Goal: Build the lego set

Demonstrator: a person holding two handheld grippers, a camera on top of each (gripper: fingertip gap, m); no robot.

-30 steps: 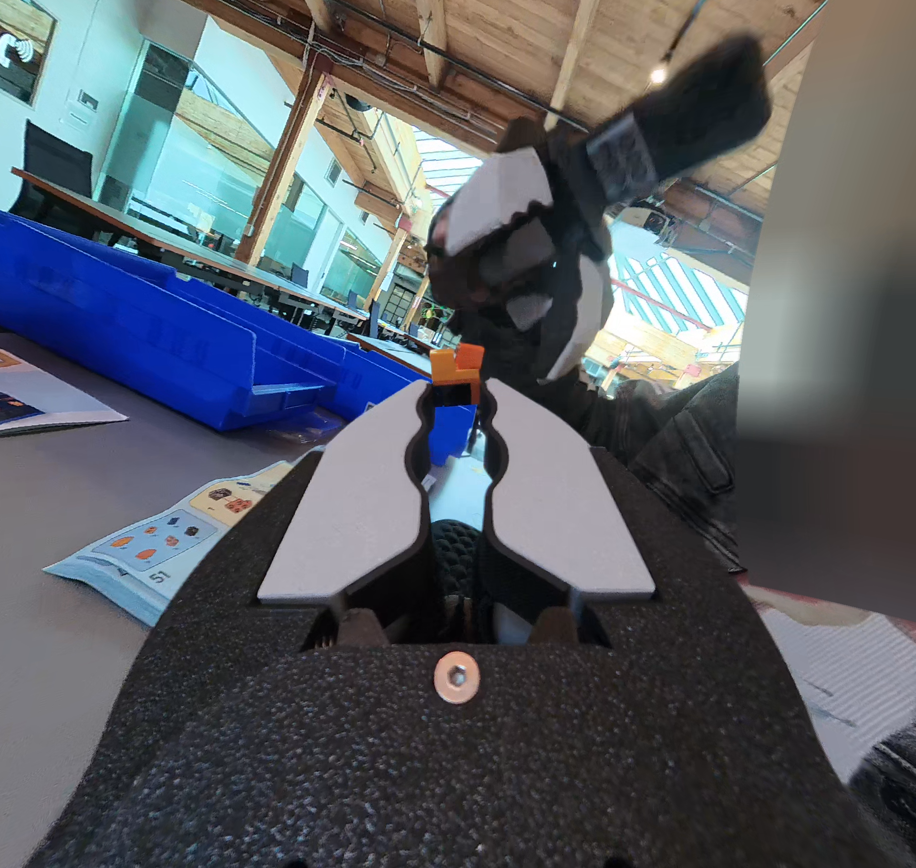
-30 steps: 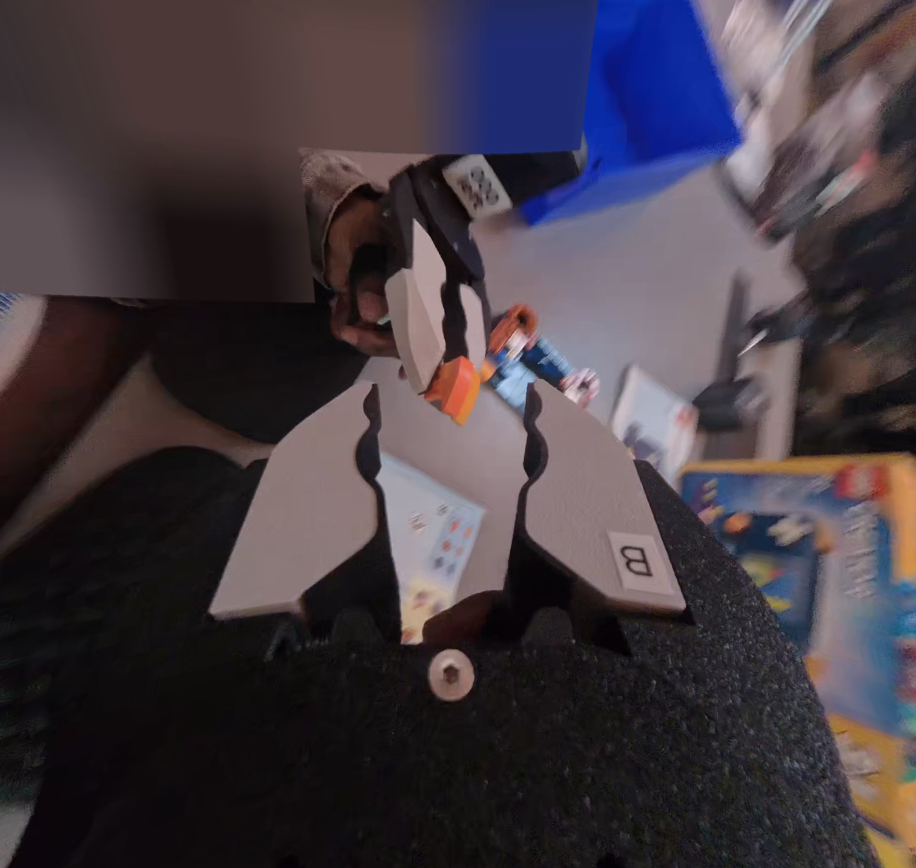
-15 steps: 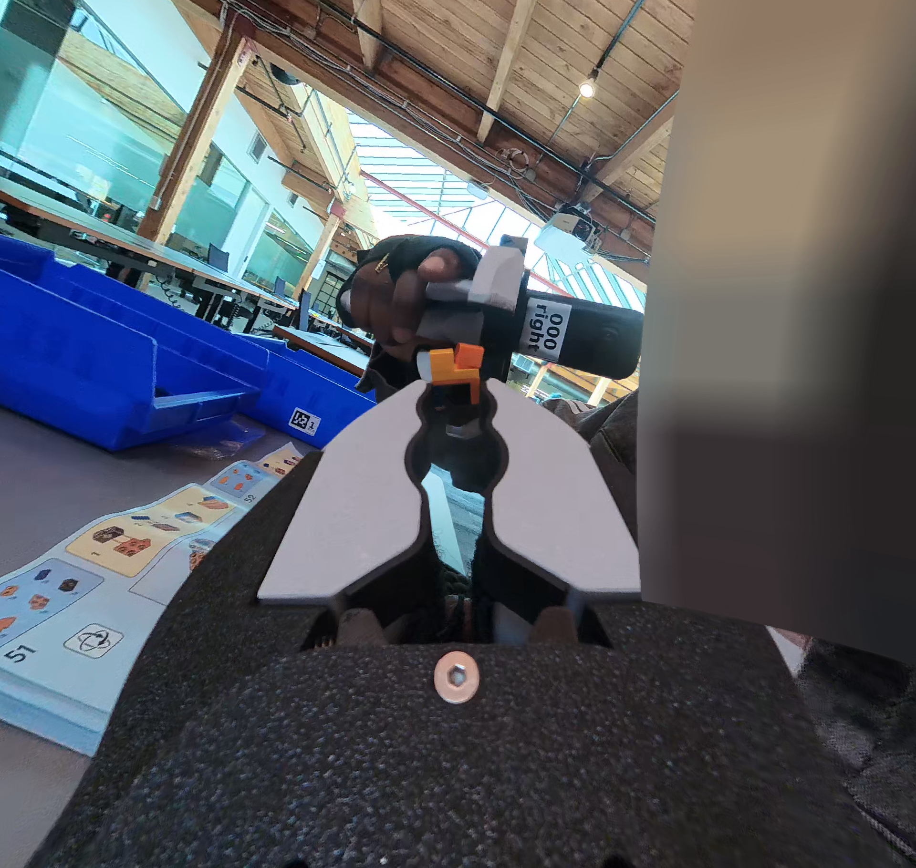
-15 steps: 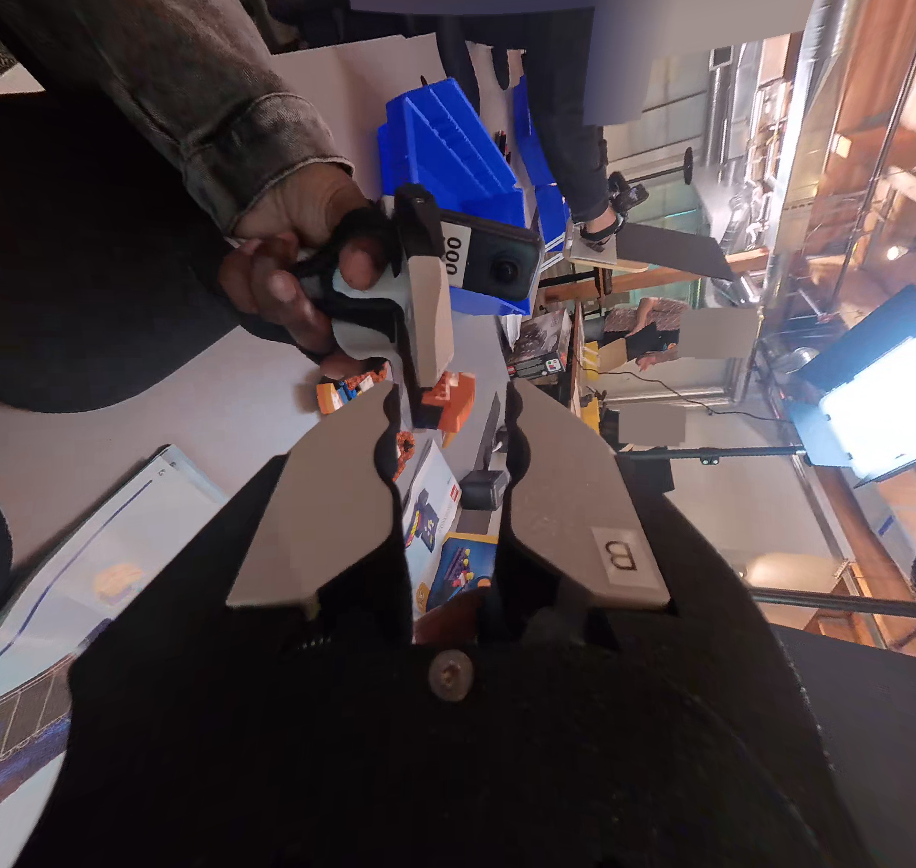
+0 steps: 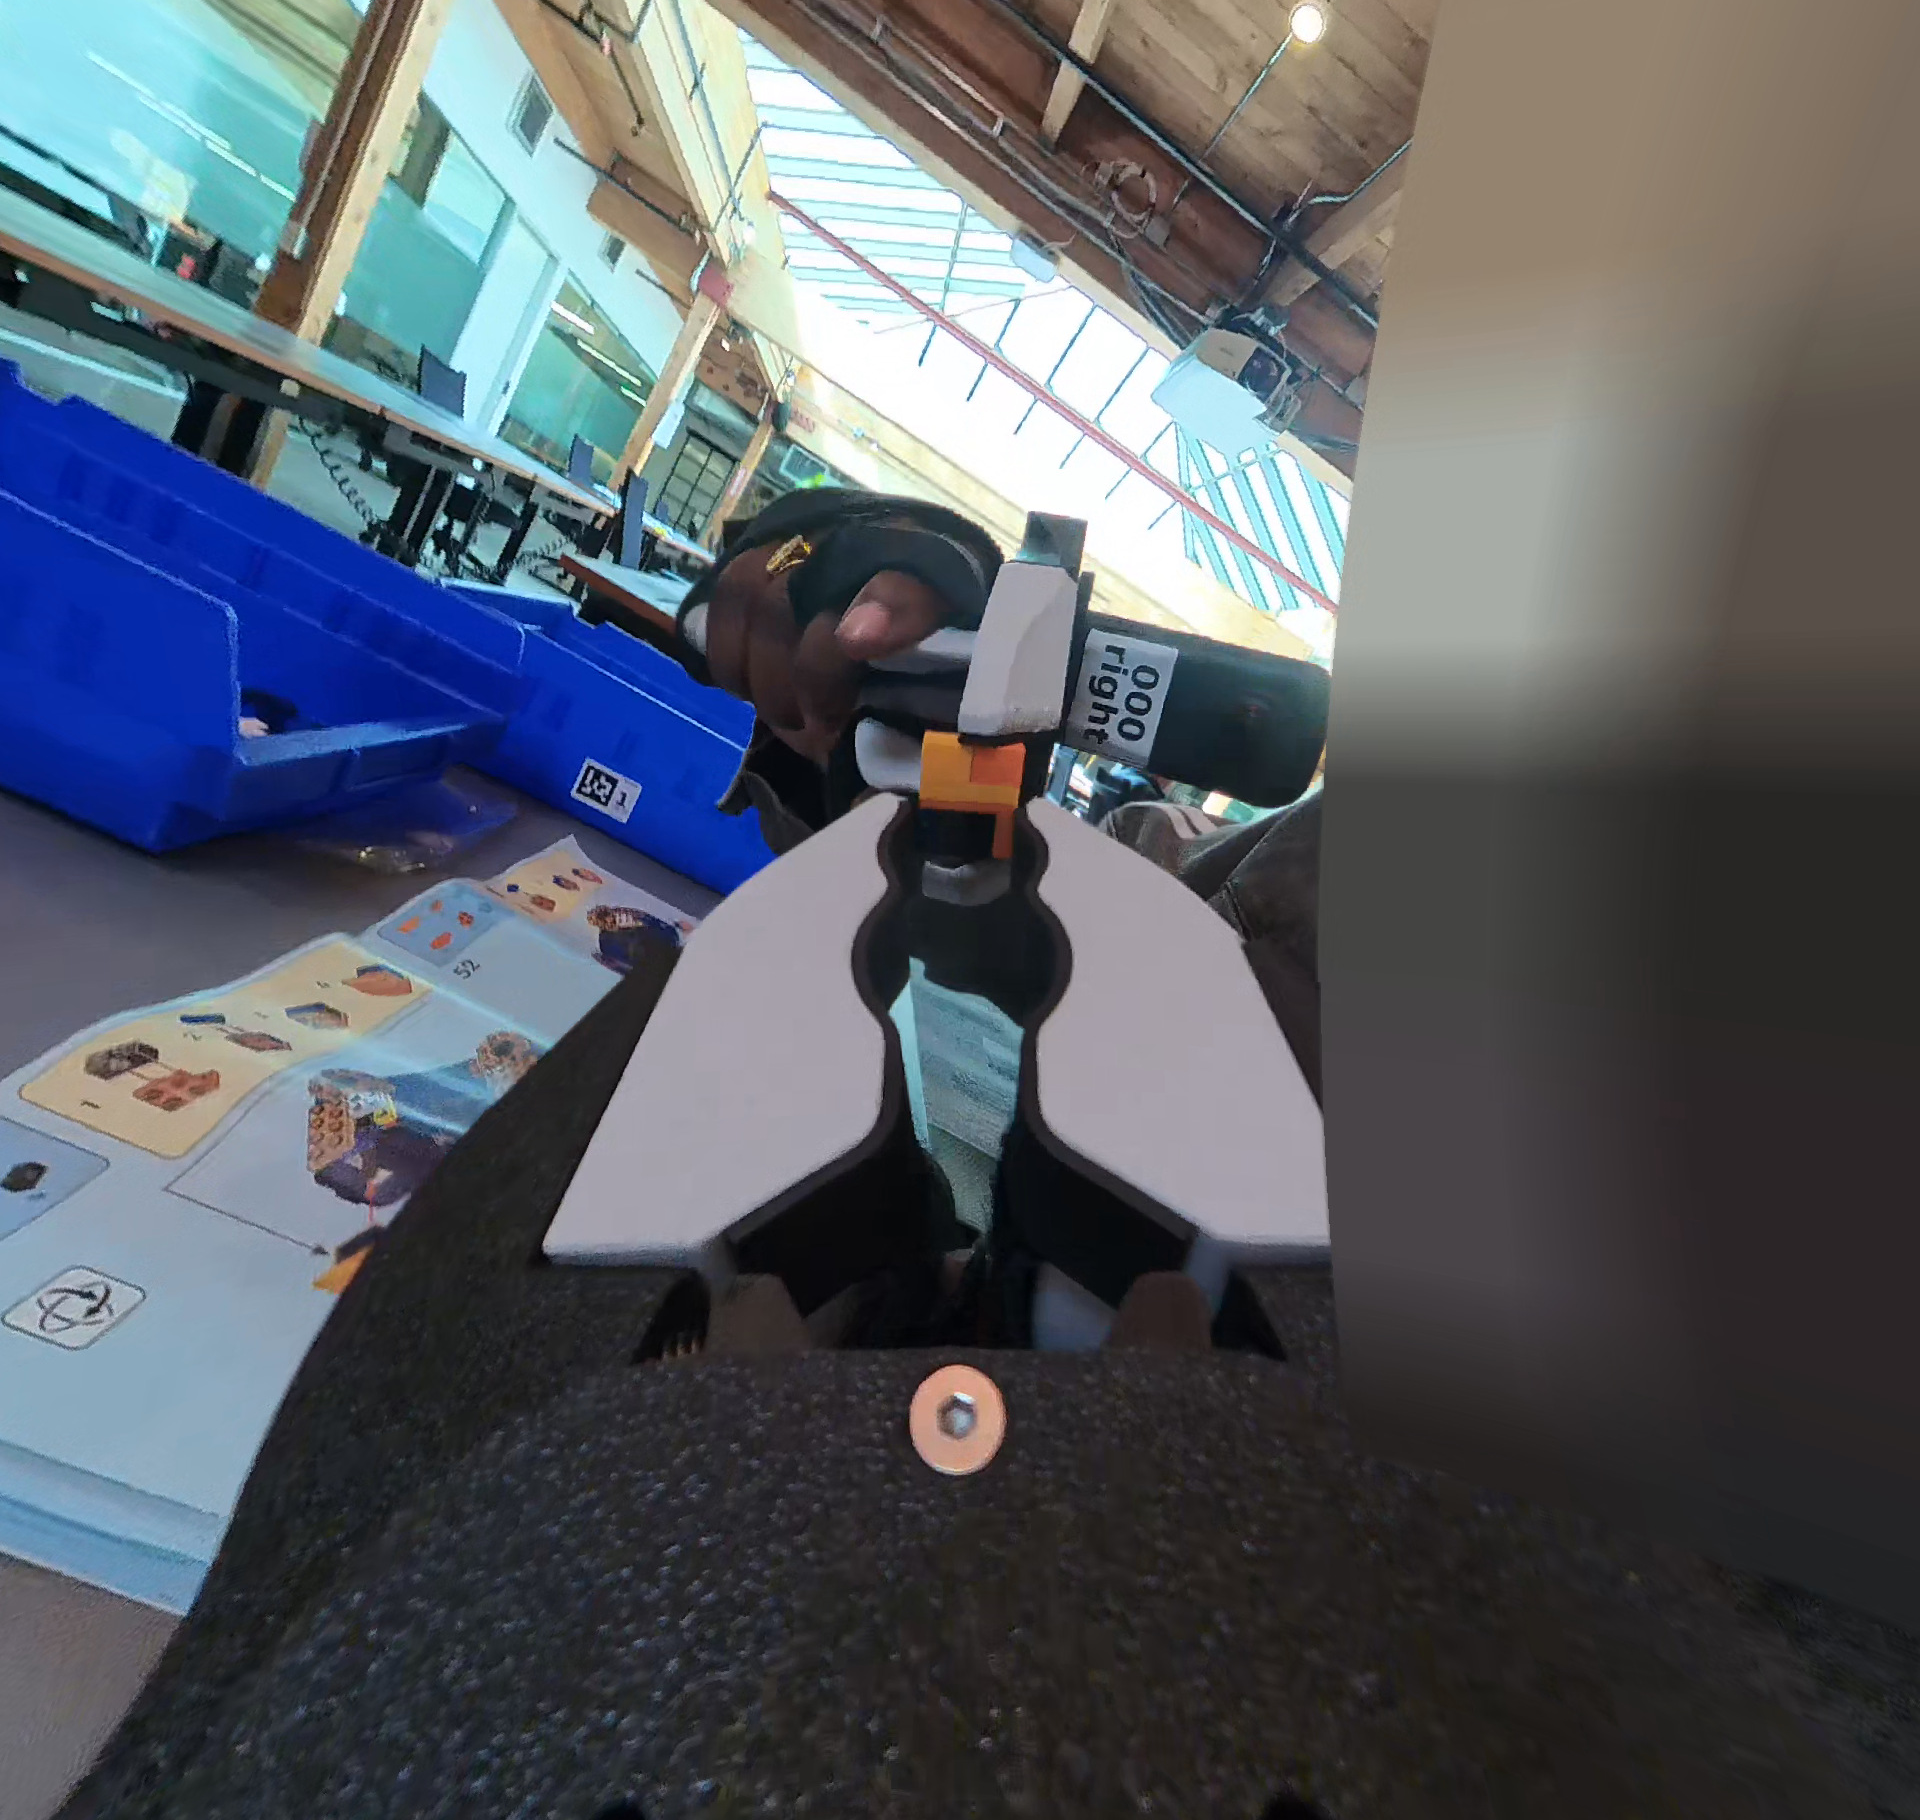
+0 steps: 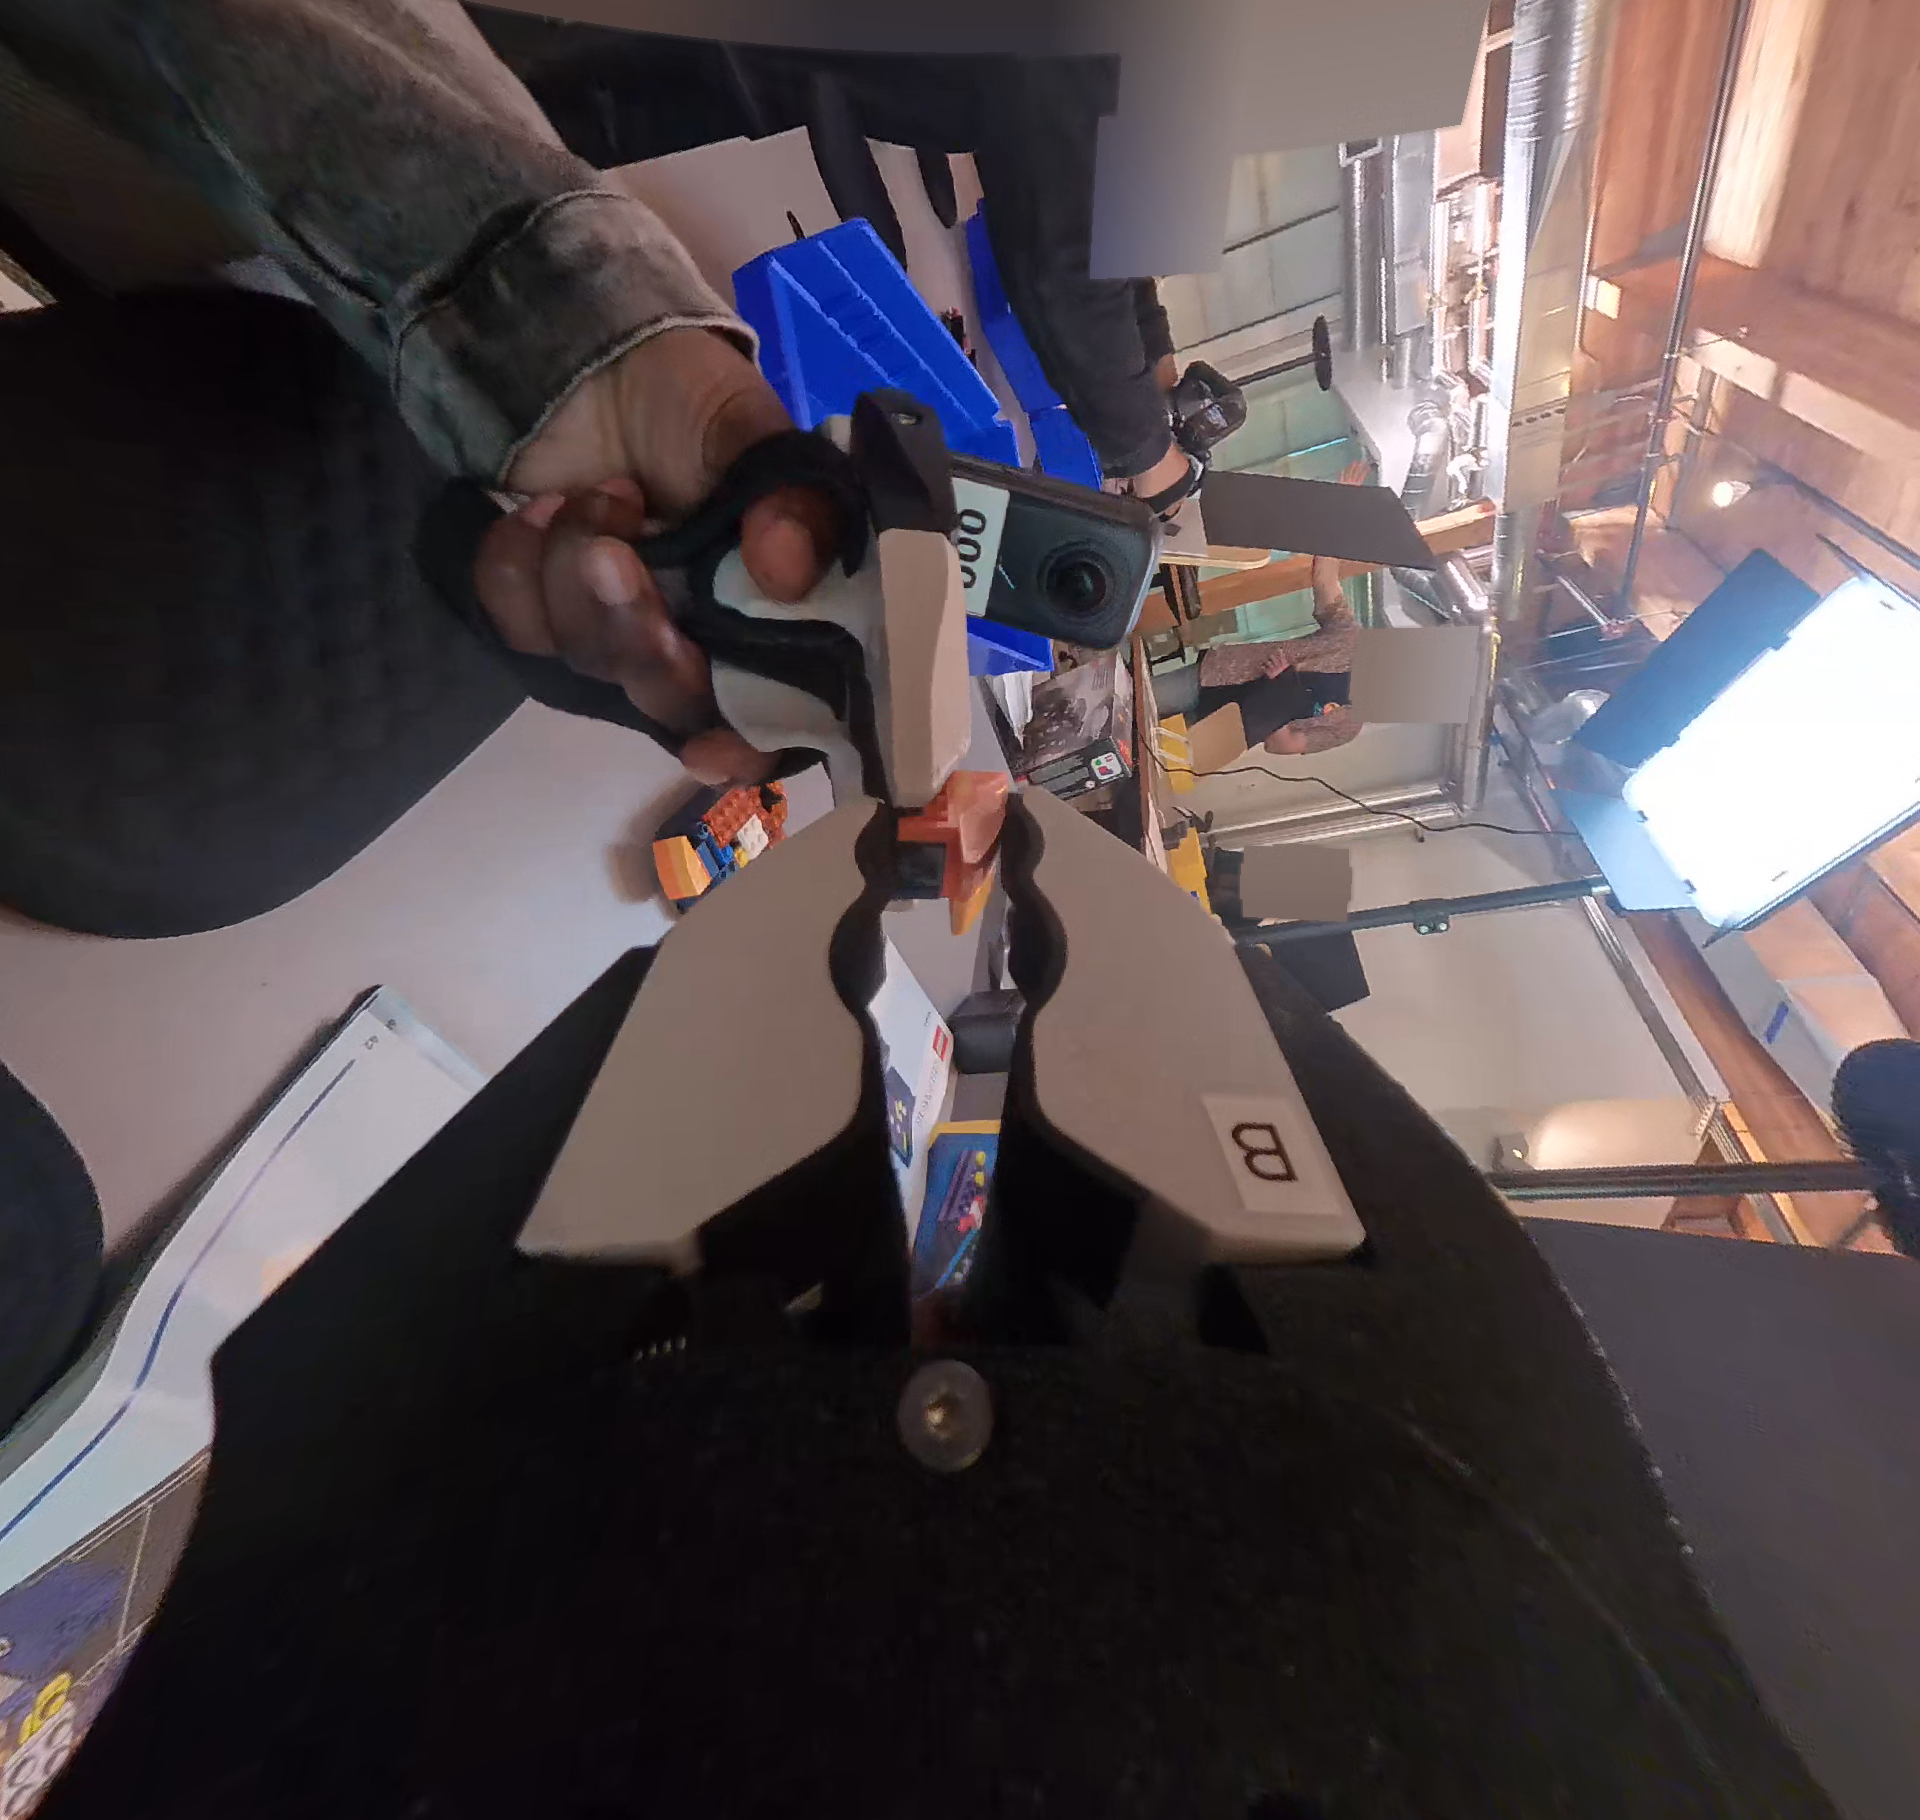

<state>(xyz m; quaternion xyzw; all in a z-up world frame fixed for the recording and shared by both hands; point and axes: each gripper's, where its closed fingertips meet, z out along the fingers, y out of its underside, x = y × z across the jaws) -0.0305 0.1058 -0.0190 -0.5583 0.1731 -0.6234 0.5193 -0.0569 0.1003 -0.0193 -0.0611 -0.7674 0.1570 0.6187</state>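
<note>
My left gripper (image 5: 961,820) is shut on a small orange and black brick assembly (image 5: 971,768) and holds it up above the table. My right gripper (image 6: 948,825) meets it head-on. Its two fingers are closed on the same assembly (image 6: 951,835), with one pad on the black part and the other on the orange part. In the left wrist view one right finger (image 5: 1013,664) presses on top of the orange part. The left finger (image 6: 920,669) shows edge-on in the right wrist view, coming down onto the assembly. A hand (image 6: 603,607) grips the left tool.
Blue bins (image 5: 312,648) stand on the grey table behind an open instruction booklet (image 5: 260,1095). A partly built orange and blue brick model (image 6: 717,835) lies on the table under the grippers. A printed box (image 6: 961,1183) and the booklet (image 6: 260,1199) lie nearer. The grippers are tip to tip, or close to it.
My right gripper swung round to face the left one, moved in and closed its wide-open jaws onto the assembly. My left gripper kept its hold and tilted a little.
</note>
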